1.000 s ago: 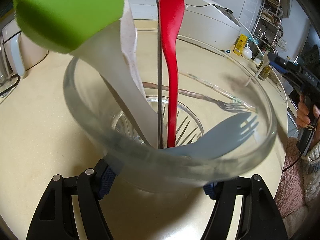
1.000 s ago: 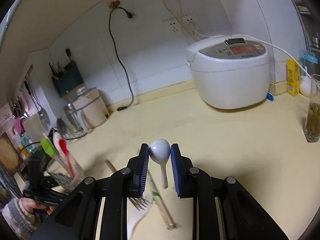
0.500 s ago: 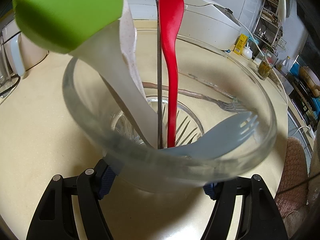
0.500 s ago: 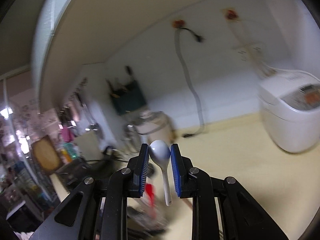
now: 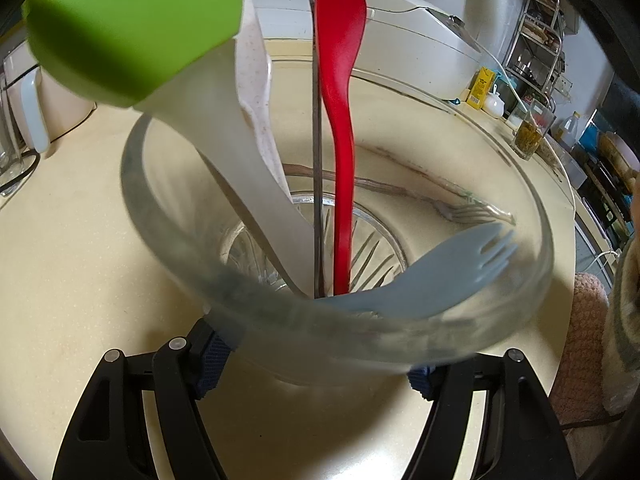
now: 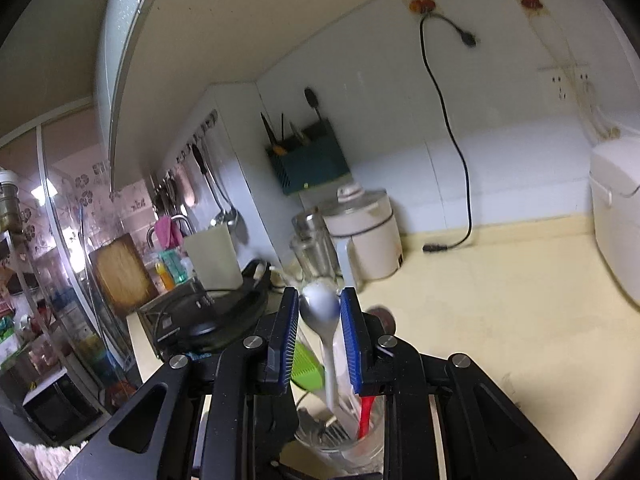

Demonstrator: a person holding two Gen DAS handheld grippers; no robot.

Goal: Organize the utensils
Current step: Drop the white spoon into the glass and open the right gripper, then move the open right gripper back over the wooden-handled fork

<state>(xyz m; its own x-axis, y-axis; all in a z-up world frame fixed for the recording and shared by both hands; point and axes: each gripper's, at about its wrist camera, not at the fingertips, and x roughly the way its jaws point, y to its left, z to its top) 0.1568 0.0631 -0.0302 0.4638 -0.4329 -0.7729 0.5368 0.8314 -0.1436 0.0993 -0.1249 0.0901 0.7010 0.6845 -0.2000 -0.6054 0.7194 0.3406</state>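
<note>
My left gripper [image 5: 316, 364] grips a clear glass cup [image 5: 168, 216] by its base on the cream counter; its jaws are opening slightly, pads still on the glass. In the cup stand a green-headed spatula [image 5: 132, 28], a red spatula [image 5: 340, 40], a thin metal handle [image 5: 317, 160] and a blue-grey fork [image 5: 448, 276]. My right gripper [image 6: 320, 320] is closing on the bowl of a white spoon [image 6: 320, 306], whose handle hangs down over the same glass cup [image 6: 352, 448]. The green spatula [image 6: 306, 368] and red spatula [image 6: 366, 416] show below it.
A metal fork [image 5: 464, 210] lies on the counter beyond the cup, seen through the glass. A white rice cooker [image 5: 412, 52] stands at the back, a tumbler [image 5: 532, 132] to its right. A white pot [image 6: 368, 240], a black cooktop [image 6: 208, 312] and a hanging cable [image 6: 452, 128] sit further left.
My right gripper has swung left and upward with the white spoon, from over the counter to above the glass cup. The left gripper and the cup have stayed put.
</note>
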